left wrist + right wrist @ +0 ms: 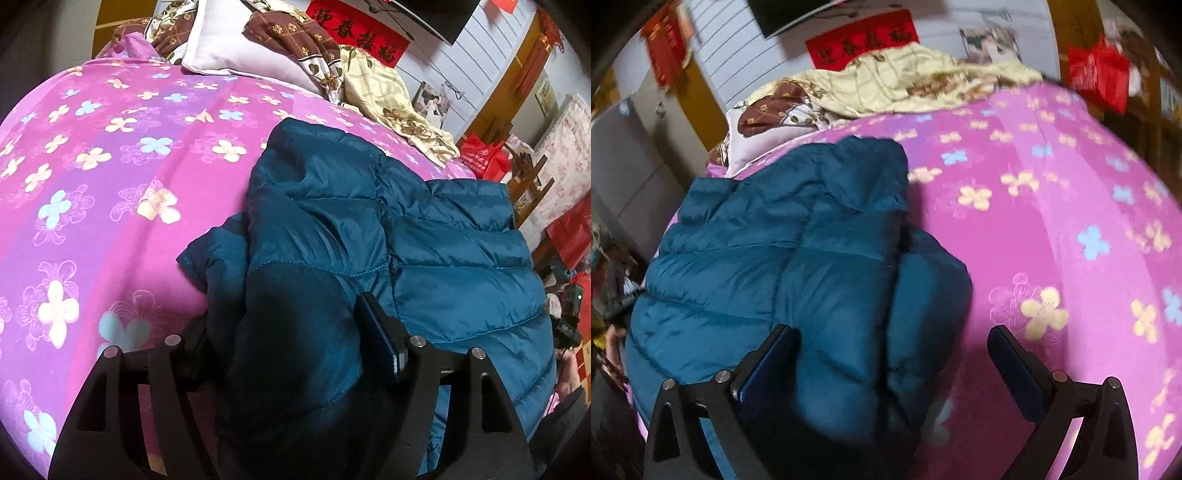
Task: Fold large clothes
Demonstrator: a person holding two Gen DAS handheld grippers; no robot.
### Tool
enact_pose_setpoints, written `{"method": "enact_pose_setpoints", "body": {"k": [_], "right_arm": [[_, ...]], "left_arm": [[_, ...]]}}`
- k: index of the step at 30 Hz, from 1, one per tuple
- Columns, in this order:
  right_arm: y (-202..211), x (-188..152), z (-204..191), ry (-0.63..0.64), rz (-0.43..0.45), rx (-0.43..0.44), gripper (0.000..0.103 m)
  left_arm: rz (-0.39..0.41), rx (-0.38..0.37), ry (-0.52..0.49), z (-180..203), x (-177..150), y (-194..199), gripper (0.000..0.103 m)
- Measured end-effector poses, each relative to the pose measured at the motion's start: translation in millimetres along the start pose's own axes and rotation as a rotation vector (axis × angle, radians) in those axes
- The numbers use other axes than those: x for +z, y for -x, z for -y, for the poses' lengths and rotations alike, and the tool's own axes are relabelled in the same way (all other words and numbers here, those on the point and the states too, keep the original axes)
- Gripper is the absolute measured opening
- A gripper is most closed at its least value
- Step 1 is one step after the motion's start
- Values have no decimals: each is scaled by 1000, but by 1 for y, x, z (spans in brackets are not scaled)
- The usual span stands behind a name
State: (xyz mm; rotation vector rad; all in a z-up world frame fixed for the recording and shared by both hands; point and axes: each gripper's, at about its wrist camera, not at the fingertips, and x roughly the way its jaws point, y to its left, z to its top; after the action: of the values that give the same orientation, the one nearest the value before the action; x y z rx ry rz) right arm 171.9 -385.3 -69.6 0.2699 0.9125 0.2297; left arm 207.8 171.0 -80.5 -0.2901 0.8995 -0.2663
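Pink floral bedspread (110, 166) spans both views. Teal puffer jacket (424, 240) lies on it, long axis running away toward pillows (240, 48). Left gripper (284, 332) low, level, fingers spread around bunched jacket fold. Right gripper (892, 350) low, released, straddling jacket edge.

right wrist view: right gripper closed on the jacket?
No. The right gripper is wide open, its fingers straddling the teal jacket edge on the pink sheet.

pink floral bedsheet (110, 155), white pillow (236, 48), red banner (354, 29)
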Motion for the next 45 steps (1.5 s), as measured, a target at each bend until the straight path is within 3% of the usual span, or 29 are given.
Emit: {"method": "enact_pose_setpoints", "body": {"k": [2, 3, 8, 10, 14, 16, 19, 22, 28, 35, 41, 44, 45], "right_arm": [[-10, -2, 17, -81, -44, 102, 103], [-9, -3, 21, -74, -14, 143, 103], [-12, -2, 16, -13, -12, 265, 98], [-14, -1, 12, 9, -9, 263, 97], [-21, 1, 9, 19, -16, 328, 82], [-20, 1, 6, 32, -19, 359, 51], [-5, 2, -14, 144, 16, 294, 33], [11, 7, -34, 234, 64, 195, 25], [69, 12, -60, 292, 220, 129, 22], [120, 9, -62, 296, 277, 76, 21], [146, -3, -9, 246, 237, 57, 21], [127, -17, 17, 192, 193, 72, 22], [118, -23, 25, 177, 173, 65, 25]], "left_arm": [[-4, 3, 3, 0, 0, -1, 72], [-6, 3, 4, 0, 0, -2, 72], [-3, 22, -7, 4, 0, -4, 68], [-3, 27, -17, 7, -1, -4, 61], [14, 42, -20, 10, -2, -3, 48], [25, 57, -26, 13, -2, 0, 36], [51, 65, -11, 15, 2, 8, 22], [99, 90, -20, 23, 6, 24, 16], [157, 68, 26, 36, 10, 66, 13], [186, 10, -26, 96, -2, 106, 13], [104, -4, -79, 128, -14, 70, 13], [46, 71, -90, 127, -24, 37, 18], [30, 87, -88, 124, -28, 29, 23]]}}
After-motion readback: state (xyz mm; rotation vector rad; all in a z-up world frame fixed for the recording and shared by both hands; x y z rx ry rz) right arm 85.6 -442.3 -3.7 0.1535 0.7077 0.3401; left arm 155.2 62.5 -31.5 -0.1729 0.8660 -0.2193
